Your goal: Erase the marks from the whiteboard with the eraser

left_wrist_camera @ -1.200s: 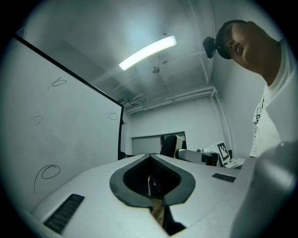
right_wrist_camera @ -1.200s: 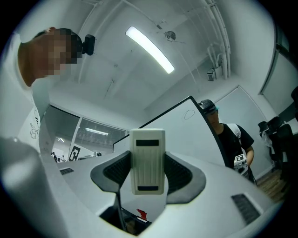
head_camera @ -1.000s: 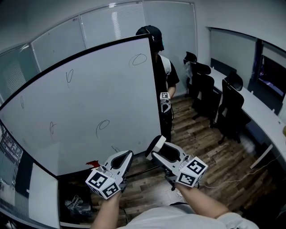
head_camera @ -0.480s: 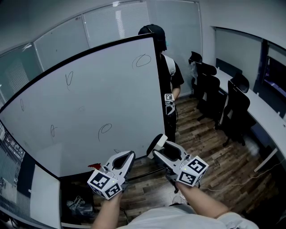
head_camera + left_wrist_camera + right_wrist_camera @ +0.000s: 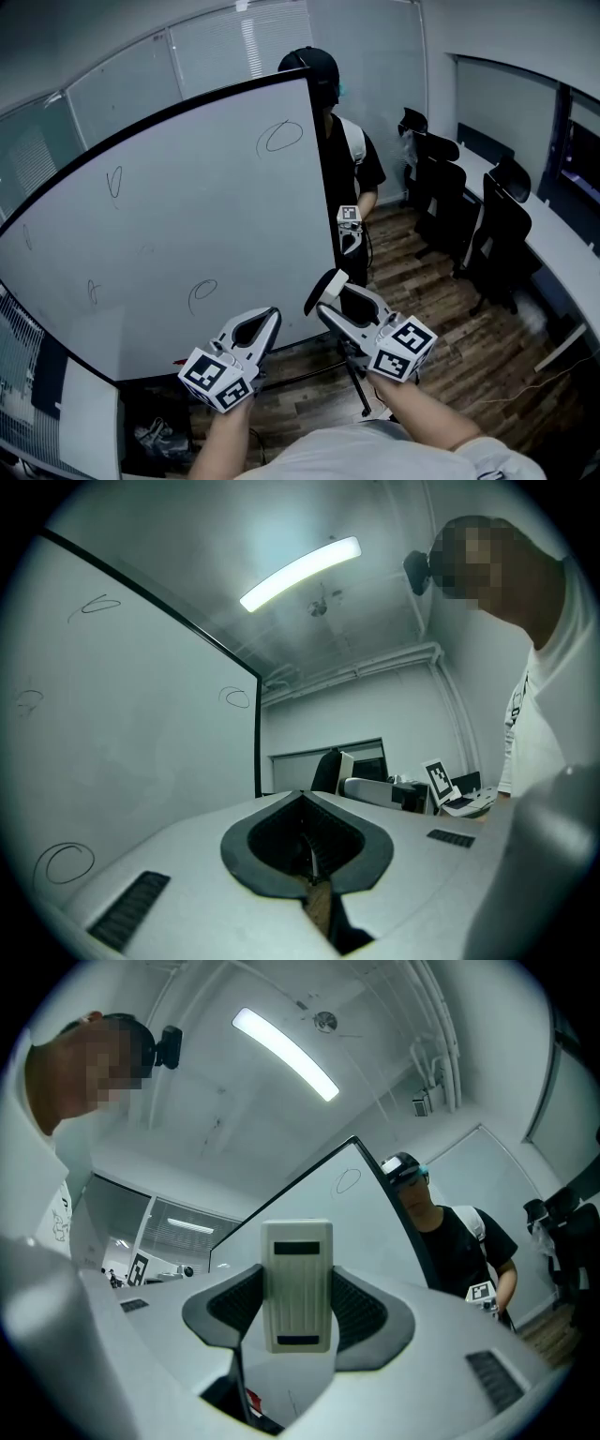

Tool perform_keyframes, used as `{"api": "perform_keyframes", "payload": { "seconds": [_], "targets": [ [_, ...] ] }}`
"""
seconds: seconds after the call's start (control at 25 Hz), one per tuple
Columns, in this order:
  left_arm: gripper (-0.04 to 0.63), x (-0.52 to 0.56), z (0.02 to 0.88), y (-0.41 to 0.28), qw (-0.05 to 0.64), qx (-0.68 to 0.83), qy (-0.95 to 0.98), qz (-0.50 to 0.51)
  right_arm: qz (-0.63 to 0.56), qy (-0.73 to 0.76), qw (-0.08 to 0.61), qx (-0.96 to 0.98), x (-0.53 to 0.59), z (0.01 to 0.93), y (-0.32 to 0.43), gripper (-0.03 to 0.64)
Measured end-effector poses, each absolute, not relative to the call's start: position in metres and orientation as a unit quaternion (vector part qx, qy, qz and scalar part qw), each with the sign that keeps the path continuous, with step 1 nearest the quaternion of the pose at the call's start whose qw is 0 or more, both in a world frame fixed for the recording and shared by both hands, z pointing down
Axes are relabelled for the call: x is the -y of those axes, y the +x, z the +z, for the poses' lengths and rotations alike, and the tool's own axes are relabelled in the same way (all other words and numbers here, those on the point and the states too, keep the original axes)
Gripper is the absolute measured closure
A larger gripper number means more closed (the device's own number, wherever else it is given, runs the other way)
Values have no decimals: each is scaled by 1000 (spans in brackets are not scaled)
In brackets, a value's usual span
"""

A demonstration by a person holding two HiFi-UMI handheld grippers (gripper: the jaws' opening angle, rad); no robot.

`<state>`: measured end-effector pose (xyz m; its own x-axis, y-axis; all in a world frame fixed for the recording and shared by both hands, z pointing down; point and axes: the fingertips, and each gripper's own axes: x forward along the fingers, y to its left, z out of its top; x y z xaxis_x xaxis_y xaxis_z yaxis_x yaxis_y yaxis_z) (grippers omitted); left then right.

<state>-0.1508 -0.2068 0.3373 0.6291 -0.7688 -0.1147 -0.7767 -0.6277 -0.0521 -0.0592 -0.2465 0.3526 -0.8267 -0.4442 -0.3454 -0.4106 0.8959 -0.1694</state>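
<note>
The big whiteboard (image 5: 178, 234) stands in front of me with several thin pen marks: an oval (image 5: 281, 136) at the top right, a loop (image 5: 201, 293) low in the middle, a squiggle (image 5: 114, 180) higher left. My right gripper (image 5: 325, 298) is shut on the pale eraser (image 5: 324, 290), held a little short of the board's lower right corner. The eraser (image 5: 298, 1283) fills the jaws in the right gripper view, with the board (image 5: 328, 1208) behind it. My left gripper (image 5: 270, 317) is shut and holds nothing; its view shows the board (image 5: 122, 724) close on the left.
Another person (image 5: 354, 169) stands just behind the board's right edge and holds a marker-cube gripper (image 5: 349, 223). Black office chairs (image 5: 441, 202) and a long desk (image 5: 553, 248) line the right wall. The board's stand leg (image 5: 354, 380) crosses the wood floor below my grippers.
The view has swung, so the board and its marks sit further left in the picture. Both grippers stay low in front of me; the right one keeps the eraser.
</note>
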Motion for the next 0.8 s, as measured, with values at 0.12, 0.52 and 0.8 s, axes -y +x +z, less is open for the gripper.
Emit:
{"api": "perform_keyframes", "payload": {
  "seconds": [0.12,0.52,0.8],
  "targets": [
    [588,237,331,-141,55,-430,-900,41,-30,-221,191,-956,277,342,-50,382],
    [588,301,308,-135,72,-463,-882,43,39,-180,171,-968,342,302,-51,382],
    [588,322,288,-143,85,-456,-885,41,81,-181,164,-966,353,277,-66,382]
  ]
}}
